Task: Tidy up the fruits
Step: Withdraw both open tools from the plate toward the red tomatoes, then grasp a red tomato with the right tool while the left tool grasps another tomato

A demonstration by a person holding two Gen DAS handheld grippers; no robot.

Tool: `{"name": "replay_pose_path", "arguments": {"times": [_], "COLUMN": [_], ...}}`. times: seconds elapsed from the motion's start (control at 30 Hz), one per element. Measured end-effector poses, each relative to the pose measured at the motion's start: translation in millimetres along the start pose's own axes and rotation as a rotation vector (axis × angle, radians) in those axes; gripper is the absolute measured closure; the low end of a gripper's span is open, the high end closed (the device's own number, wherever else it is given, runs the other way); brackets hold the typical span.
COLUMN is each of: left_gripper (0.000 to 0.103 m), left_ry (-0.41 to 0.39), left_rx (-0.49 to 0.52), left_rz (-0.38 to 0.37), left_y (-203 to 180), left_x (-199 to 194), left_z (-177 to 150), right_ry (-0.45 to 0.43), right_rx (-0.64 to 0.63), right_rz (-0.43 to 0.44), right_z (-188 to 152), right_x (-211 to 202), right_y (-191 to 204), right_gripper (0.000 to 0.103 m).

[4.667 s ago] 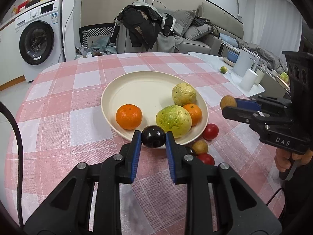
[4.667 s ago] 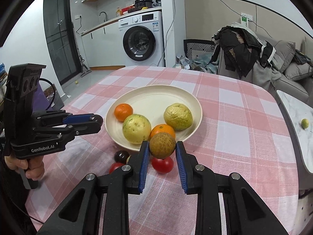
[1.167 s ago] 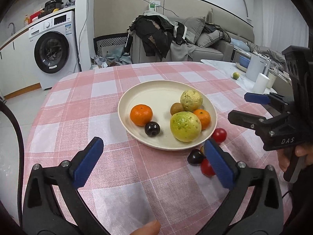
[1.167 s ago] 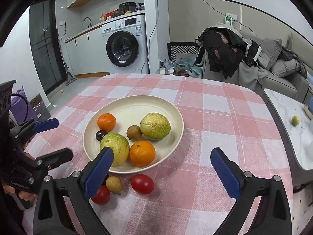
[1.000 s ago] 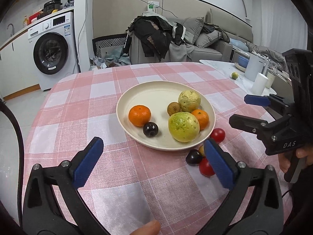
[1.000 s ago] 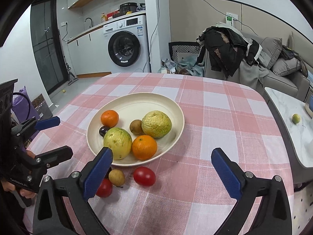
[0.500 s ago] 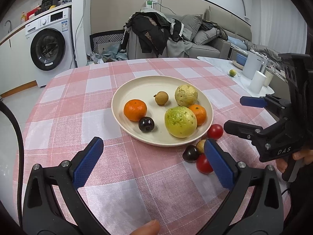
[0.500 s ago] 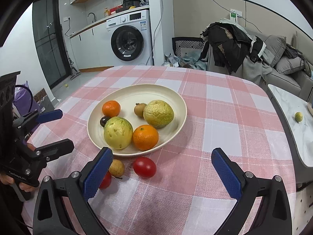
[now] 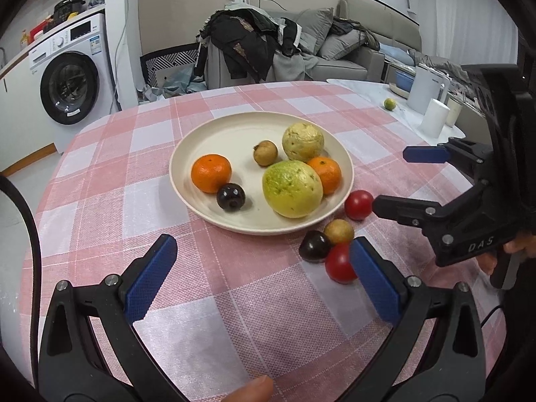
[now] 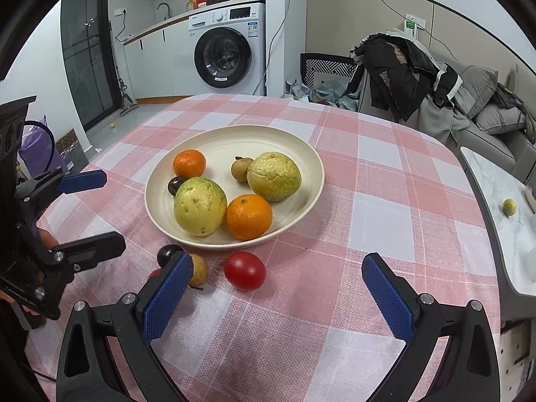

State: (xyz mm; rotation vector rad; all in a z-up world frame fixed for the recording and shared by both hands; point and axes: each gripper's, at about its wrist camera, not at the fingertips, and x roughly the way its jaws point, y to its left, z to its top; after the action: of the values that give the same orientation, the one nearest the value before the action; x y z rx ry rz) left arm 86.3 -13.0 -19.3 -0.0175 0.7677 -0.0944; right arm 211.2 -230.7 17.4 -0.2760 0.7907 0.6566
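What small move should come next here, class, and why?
Probably lower the open right gripper over the red tomato lying alone on the tablecloth and close on it. Four small fruits are outside the plate, and this one lies apart from the cluster, between the open fingers.

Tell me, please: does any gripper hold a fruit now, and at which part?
Nothing is held. The left gripper and the right gripper are both open and empty.

Round table, pink-and-white check cloth (image 10: 385, 181). Behind it: white washer (image 10: 227, 50) under a counter with a sink tap (image 10: 164, 8); dark glass door (image 10: 88, 57) at far left. Beige panelled wall. Grey sofa (image 9: 348, 53) with cushions; chair heaped with dark clothes (image 9: 248, 43). White marble side table (image 10: 502, 197) at right. Pale glossy floor.
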Motion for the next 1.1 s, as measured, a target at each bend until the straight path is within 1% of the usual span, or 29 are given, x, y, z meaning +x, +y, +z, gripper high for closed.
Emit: {"name": "replay_pose_path", "arguments": {"times": [0.13, 0.27, 0.4, 0.73, 0.83, 0.97, 1.0, 1.07, 1.1], "left_gripper": [0.000, 0.000, 0.000, 0.000, 0.000, 0.000, 0.000, 0.000, 0.000], "left_ry": [0.031, 0.048, 0.057, 0.066, 0.066, 0.065, 0.066, 0.066, 0.067], "left_rx": [0.001, 0.000, 0.001, -0.009, -0.010, -0.011, -0.011, -0.011, -0.012], "left_rz": [-0.013, -0.024, -0.035, -0.038, -0.039, -0.039, -0.039, -0.037, -0.038], "left_y": [-1, -3, -4, 0, 1, 1, 1, 1, 0], "left_x": [5, 8, 11, 14, 15, 15, 15, 15, 14], "left_z": [-3, -5, -5, -6, -6, -6, -6, -6, -6], "right_ry": [0.025, 0.062, 0.101, 0.135, 0.137, 0.136, 0.134, 0.135, 0.136], "right_rx": [0.007, 0.016, 0.032, 0.039, 0.026, 0.026, 0.027, 0.030, 0.029], "right_rz": [-0.007, -0.035, -0.045, -0.042, -0.063, -0.047, -0.040, -0.028, -0.023], "right_z": [-2, -5, -8, -13, -14, -14, -14, -14, -14], "right_x": [4, 13, 23, 36, 38, 39, 39, 40, 40], "right_y": [-4, -6, -8, -7, -5, -4, -4, -4, -3], "right_gripper": [0.000, 0.000, 0.000, 0.000, 0.000, 0.001, 0.002, 0.006, 0.012]}}
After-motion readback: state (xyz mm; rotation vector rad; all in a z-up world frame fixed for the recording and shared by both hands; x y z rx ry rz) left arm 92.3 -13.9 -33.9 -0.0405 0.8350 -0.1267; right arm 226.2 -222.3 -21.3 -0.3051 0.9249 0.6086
